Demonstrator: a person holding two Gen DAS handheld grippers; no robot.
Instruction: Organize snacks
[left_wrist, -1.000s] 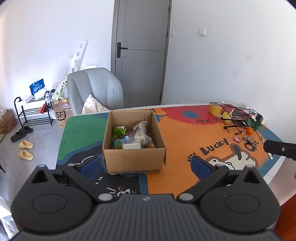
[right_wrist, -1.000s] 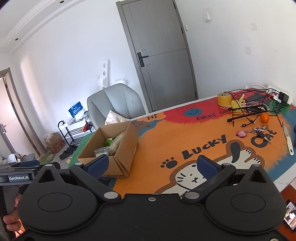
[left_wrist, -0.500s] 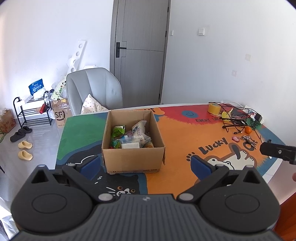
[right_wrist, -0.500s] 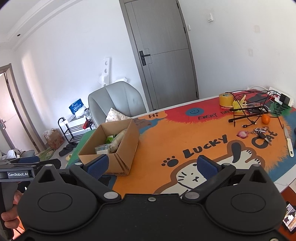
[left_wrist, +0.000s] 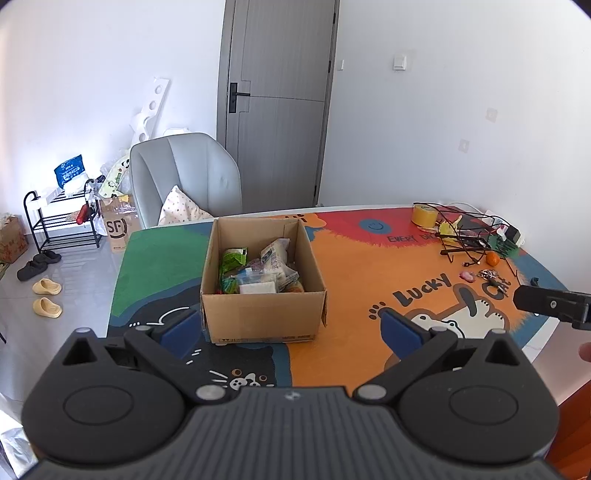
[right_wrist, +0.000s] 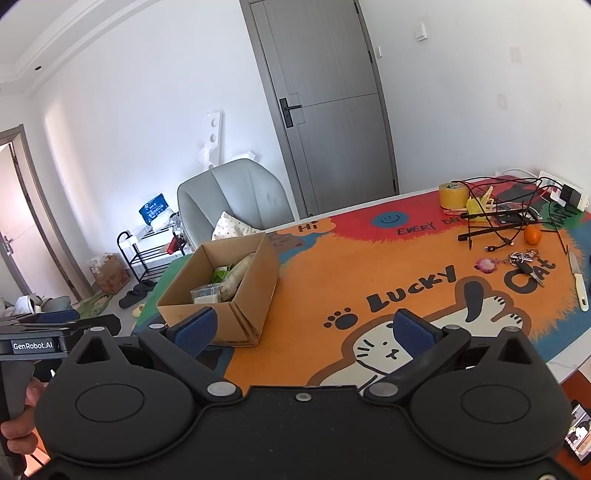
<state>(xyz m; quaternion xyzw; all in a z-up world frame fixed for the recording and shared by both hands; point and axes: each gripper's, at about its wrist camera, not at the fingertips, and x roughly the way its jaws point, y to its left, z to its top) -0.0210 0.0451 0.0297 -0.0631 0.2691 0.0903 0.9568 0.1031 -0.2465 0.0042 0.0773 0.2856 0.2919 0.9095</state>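
While the snacks (left_wrist: 255, 271) lie heaped in the cardboard box (left_wrist: 263, 317) at my twelve o'clock, my left gripper (left_wrist: 290, 330) and right gripper (right_wrist: 303, 330) hang wide and empty, fitting either sorting ahead or sorting finished.

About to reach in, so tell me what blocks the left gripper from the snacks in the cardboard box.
Only the cardboard box's near wall stands between the open left gripper and the snacks; the top is open, so come in from above.
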